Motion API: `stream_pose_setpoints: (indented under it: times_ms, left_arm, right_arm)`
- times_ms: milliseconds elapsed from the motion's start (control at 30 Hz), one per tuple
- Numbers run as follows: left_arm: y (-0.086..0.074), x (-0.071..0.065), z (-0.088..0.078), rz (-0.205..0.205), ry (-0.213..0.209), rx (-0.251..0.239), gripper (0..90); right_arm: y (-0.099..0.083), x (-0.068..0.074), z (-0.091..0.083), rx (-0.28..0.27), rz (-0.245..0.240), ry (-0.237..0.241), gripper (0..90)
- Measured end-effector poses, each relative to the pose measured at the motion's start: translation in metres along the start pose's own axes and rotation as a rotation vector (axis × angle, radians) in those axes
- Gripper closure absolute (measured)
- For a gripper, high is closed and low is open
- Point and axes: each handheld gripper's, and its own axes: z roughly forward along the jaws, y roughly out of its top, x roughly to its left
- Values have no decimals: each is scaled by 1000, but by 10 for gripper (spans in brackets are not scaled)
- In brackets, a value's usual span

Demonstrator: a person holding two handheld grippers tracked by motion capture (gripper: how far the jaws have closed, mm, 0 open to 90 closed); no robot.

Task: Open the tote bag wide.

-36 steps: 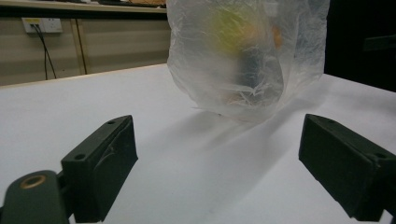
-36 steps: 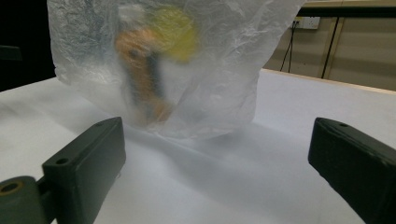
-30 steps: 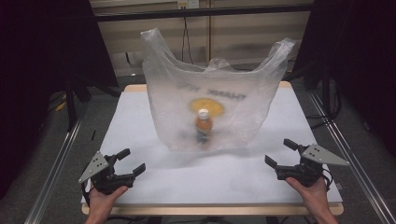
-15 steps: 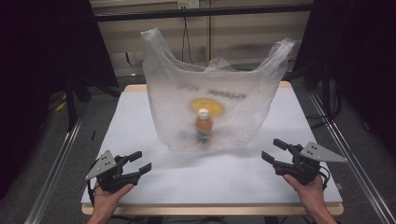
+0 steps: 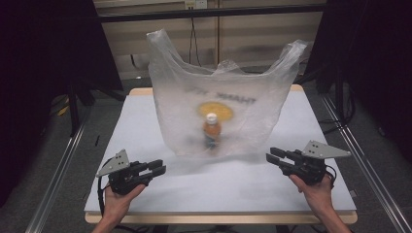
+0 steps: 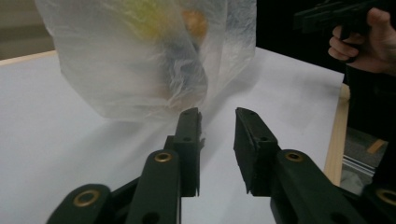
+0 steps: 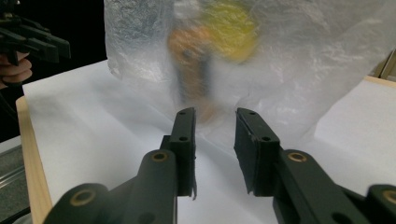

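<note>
A translucent white plastic bag [image 5: 218, 107] stands upright in the middle of the white table top [image 5: 145, 126], handles up. Inside it a small bottle [image 5: 212, 130] with orange liquid and a white cap stands upright, below a yellow print. My left gripper [image 5: 158, 167] hovers near the front left, open and empty, pointing toward the bag's base. My right gripper [image 5: 270, 155] is at the front right, open and empty, also aimed at the bag. In the left gripper view the jaws [image 6: 217, 114] stop short of the bag [image 6: 116, 60]. In the right gripper view the gripper [image 7: 215, 114] faces the blurred bottle [image 7: 191, 60].
The wooden table edge [image 5: 218, 218] runs along the front. Metal rails [image 5: 58, 179] flank the table on the floor. A dark frame and cables stand behind the bag. Bare white surface lies between the two grippers and on both sides of the bag.
Both grippers have moved inward toward the bag's base. Their jaws have narrowed from a wider spread. The bag and the bottle have stayed in place.
</note>
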Motion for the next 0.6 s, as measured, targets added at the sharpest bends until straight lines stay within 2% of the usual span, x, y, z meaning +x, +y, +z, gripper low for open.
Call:
stream_pose_setpoints:
  times_ms: [100,167,200,233,333,400,433,500,600]
  left_arm:
    - [9,1,3,6,20,-10,772]
    - [19,3,10,27,-24,-8,780]
    - [19,3,10,27,-24,-8,781]
    - [23,3,13,47,-16,-2,794]
    - [30,4,21,43,-35,-10,849]
    - [39,3,29,56,-48,-14,887]
    - [42,3,31,58,-57,-11,900]
    - [48,1,37,69,-57,-10,900]
    - [54,0,40,73,-64,-17,900]
  right_arm:
    - [8,-1,6,-8,23,31,770]
    - [13,-2,10,-12,21,56,807]
    - [15,-3,12,-15,21,62,819]
    - [17,-3,14,-16,19,76,836]
    - [23,-5,20,-24,17,105,884]
    - [27,-5,25,-28,10,115,900]
    - [29,-4,27,-13,19,107,900]
    - [32,-4,32,-7,25,123,900]
    - [39,-4,38,-9,16,124,900]
